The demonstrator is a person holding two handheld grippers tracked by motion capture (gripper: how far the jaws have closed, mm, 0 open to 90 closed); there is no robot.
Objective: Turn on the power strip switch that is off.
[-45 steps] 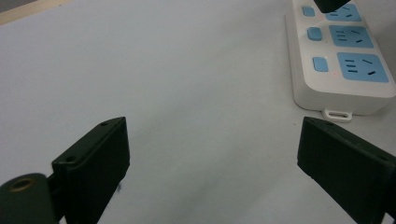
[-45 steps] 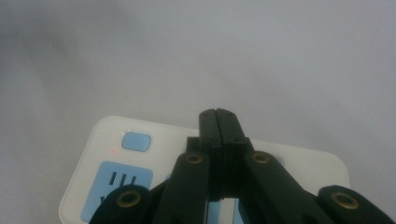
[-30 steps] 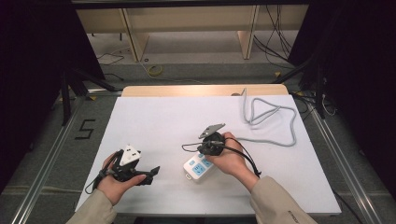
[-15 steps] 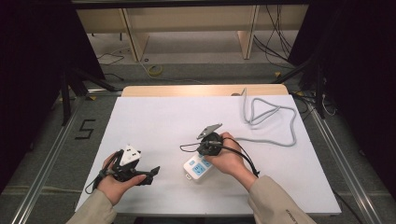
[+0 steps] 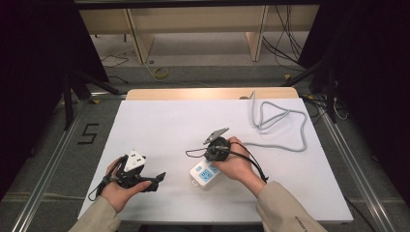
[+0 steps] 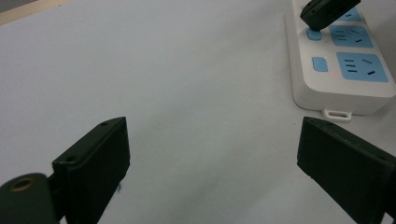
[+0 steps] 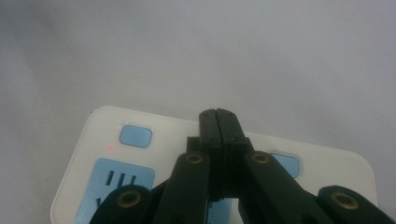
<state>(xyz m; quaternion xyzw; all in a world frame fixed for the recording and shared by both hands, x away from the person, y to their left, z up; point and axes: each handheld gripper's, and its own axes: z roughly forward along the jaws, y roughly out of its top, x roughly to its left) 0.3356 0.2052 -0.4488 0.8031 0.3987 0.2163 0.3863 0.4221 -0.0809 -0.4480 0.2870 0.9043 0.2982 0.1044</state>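
power strip [image 5: 205, 175]: white, blue sockets, on table [image 5: 169, 125]
right gripper [image 7: 218, 116]: jaws pressed together, tip over a switch
left gripper [image 6: 210, 158]: jaws spread, empty, low beside strip

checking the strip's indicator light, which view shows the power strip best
The left gripper view: the power strip lies unobstructed, with blue sockets, switches and a small red light. The right gripper view shows one end behind the shut right gripper. In the high view it is small, partly under the hand.
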